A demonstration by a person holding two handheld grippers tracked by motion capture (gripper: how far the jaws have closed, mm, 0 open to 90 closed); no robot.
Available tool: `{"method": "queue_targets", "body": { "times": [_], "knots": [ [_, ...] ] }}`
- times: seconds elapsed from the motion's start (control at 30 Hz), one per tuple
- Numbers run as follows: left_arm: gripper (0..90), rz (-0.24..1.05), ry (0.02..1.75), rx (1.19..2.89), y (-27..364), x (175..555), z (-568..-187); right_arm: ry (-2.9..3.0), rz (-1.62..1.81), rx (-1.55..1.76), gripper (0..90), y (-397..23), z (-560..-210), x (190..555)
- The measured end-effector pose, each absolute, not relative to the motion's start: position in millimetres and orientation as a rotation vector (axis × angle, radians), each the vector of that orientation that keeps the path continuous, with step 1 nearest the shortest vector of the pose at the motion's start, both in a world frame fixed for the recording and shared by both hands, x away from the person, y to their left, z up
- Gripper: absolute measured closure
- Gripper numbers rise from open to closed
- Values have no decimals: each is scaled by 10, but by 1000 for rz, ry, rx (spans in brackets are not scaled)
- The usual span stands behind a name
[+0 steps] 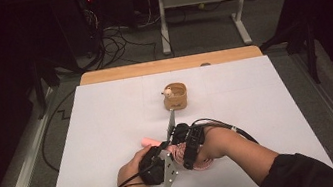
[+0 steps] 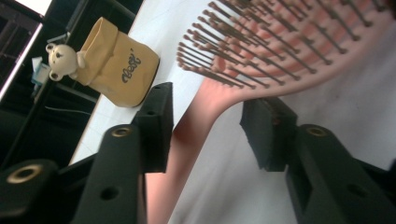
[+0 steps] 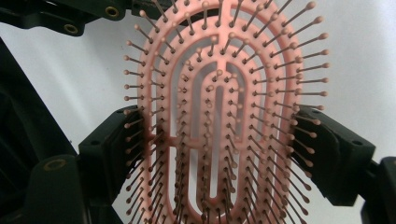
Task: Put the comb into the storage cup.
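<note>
A pink hairbrush (image 1: 150, 140) with brown bristles is held just above the white table top (image 1: 108, 123) near its front edge. My right gripper (image 3: 212, 149) is shut on the brush head (image 3: 187, 140), a pad pressing each side edge. My left gripper (image 2: 210, 121) has the brush handle (image 2: 187, 140) between its jaws. One pad sits next to the handle, and bare table shows between the handle and the other pad. In the high view the left gripper (image 1: 163, 147) and right gripper (image 1: 186, 151) meet at the brush.
A tan fabric pouch (image 1: 175, 96) with a small white bear (image 1: 168, 92) on its rim stands mid-table, beyond the brush. It also appears as the pouch (image 2: 116, 65) in the left gripper view. A wooden edge (image 1: 170, 64) runs along the back. Black cables trail off both grippers.
</note>
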State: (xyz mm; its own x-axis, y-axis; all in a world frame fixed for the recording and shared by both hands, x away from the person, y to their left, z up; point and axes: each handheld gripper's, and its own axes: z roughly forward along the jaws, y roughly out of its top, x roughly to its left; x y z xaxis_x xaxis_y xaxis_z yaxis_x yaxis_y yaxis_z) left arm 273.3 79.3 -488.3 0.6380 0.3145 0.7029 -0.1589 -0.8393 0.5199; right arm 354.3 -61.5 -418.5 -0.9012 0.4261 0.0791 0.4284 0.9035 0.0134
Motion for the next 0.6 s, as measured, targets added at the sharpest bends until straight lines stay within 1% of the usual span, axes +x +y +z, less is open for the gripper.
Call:
{"method": "queue_targets", "body": {
  "times": [0.4,0.47,0.6],
  "knots": [
    [620,1196,94,2318,773,2717,-4894,-2998,-42,-673,209,-596,-4168,3537],
    [648,1220,79,2322,765,2714,-4900,-2999,-42,-675,208,-594,-4163,3538],
    [673,1252,57,2326,759,2708,-4902,-2998,-43,-675,208,-593,-4150,3539]
  ]
}}
